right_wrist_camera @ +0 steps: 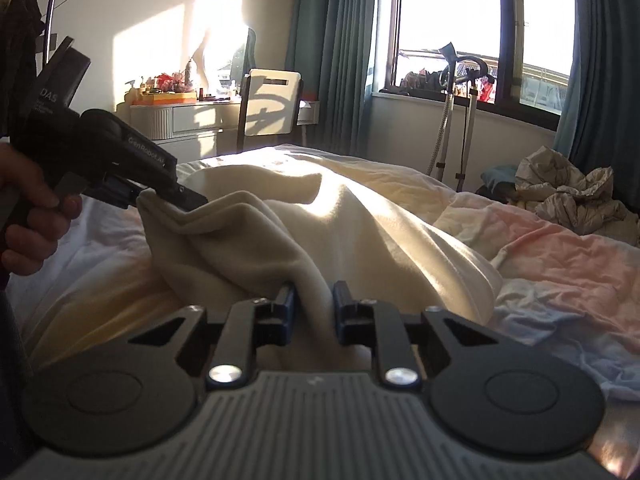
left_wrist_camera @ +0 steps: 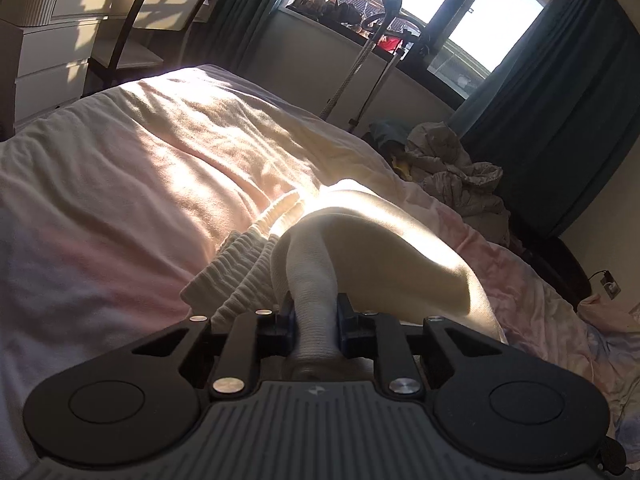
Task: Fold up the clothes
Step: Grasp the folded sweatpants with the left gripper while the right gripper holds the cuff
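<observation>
A cream garment [right_wrist_camera: 352, 224] lies bunched on the bed. In the left wrist view its ribbed elastic edge [left_wrist_camera: 240, 276] shows, and my left gripper [left_wrist_camera: 314, 312] is shut on a rolled ribbed part of it. My right gripper [right_wrist_camera: 314, 304] is shut on a fold of the same cream garment near the front. The left gripper also shows in the right wrist view [right_wrist_camera: 176, 196], held in a hand at the left, pinching a raised corner of the cloth.
The bed has a pink and white cover [right_wrist_camera: 568, 256]. A crumpled beige heap [right_wrist_camera: 572, 192] lies at the far right by the teal curtain. A white dresser [right_wrist_camera: 180, 120], a chair [right_wrist_camera: 272, 100] and a garment steamer stand [right_wrist_camera: 460, 120] stand beyond the bed.
</observation>
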Demonstrator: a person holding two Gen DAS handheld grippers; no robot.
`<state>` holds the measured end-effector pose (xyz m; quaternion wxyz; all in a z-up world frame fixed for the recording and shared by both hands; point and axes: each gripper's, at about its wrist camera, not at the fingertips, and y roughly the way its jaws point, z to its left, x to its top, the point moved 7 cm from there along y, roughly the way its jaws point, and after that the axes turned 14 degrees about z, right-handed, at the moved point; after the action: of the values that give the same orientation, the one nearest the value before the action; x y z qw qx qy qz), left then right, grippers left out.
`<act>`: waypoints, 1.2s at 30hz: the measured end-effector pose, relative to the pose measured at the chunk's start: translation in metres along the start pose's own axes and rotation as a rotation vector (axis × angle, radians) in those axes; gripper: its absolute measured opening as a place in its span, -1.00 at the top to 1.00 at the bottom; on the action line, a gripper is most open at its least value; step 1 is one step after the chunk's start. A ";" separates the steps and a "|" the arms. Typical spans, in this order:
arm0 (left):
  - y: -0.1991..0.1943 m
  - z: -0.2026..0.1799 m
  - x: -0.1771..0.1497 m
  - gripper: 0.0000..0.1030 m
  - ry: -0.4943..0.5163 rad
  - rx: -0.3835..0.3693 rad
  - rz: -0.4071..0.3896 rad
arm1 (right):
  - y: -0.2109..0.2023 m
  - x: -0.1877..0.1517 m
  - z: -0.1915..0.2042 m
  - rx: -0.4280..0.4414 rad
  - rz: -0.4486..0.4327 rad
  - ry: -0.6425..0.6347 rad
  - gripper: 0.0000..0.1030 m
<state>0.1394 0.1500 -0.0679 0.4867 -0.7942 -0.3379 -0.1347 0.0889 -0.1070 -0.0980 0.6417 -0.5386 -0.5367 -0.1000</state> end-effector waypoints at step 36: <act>0.003 0.018 -0.009 0.09 -0.067 -0.001 0.033 | 0.038 -0.010 -0.005 -0.116 0.042 -0.050 0.31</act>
<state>0.1330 0.1607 -0.0835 0.4770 -0.8040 -0.3407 -0.1002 0.1145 -0.1004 -0.1273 0.5977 -0.5884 -0.5345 -0.1042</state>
